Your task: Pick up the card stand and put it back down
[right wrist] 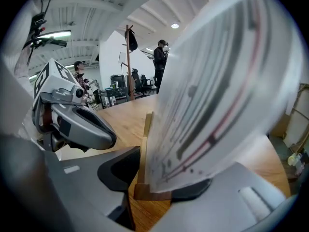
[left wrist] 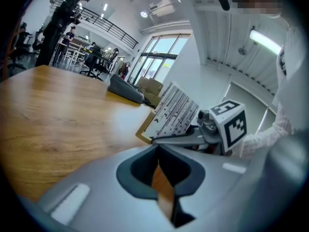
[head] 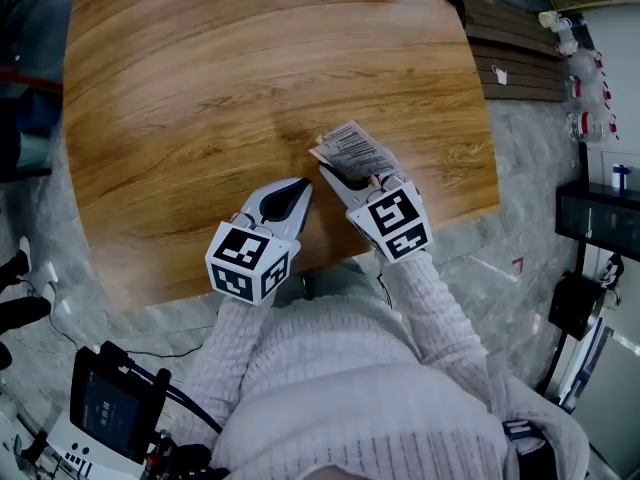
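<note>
2 grippers: I see both over the near edge of the wooden table [head: 200, 88], side by side, tips pointing away from me
Right gripper [head: 352, 175]: jaws pinching the card stand [head: 348, 146] by its wooden base, 1 pad on each side; in the right gripper view the base fills the gap and the printed card [right wrist: 217, 91] rises right in front of the lens
Left gripper [head: 290, 196]: jaws pressed together with nothing between them, only tabletop showing through the hollow behind the tips; it hovers just beside the right gripper and has no part in the hold
Card stand: a small wooden holder with 1 printed card in it, leaning a little, near the table's near edge and right of centre, in the right gripper's grip
Contact with table: I cannot tell from any view whether the base rests on the wood or has cleared it; at most it is very low
Done so far: the reach and the grasp look complete to me
Left to do: a clear lift, then lowering the stand back onto the wood, letting go and backing off
Progress: I judge this as early, about the start of the pick-up, with the whole put-down half untouched
</note>
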Action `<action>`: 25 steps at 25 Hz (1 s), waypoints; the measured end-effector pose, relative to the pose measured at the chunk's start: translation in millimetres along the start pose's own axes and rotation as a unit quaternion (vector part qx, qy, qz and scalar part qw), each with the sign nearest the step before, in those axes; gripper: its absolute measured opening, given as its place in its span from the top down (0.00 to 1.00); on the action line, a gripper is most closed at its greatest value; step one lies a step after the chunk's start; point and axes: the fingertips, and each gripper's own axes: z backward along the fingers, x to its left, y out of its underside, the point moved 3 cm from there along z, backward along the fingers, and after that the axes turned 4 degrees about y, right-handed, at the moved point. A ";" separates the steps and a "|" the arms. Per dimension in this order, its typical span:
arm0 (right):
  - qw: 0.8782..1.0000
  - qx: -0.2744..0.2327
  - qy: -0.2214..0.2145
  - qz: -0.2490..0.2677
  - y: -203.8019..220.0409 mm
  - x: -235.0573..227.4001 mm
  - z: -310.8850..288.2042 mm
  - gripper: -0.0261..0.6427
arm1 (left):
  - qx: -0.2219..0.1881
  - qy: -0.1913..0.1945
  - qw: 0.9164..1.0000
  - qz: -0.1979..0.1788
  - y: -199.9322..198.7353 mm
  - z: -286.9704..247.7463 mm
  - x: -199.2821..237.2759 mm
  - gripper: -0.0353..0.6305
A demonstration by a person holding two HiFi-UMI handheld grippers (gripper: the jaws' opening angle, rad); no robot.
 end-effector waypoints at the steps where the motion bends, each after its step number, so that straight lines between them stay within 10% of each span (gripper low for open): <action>1: 1.000 -0.005 0.002 0.009 -6.0 -0.8 0.6 0.68 | -0.002 0.002 1.000 -0.008 -3.7 0.4 0.9 0.93; 25: 0.993 -0.104 0.027 0.050 -87.4 -6.2 55.8 0.68 | -0.082 -0.018 0.990 -0.117 -86.9 26.3 -9.0 0.93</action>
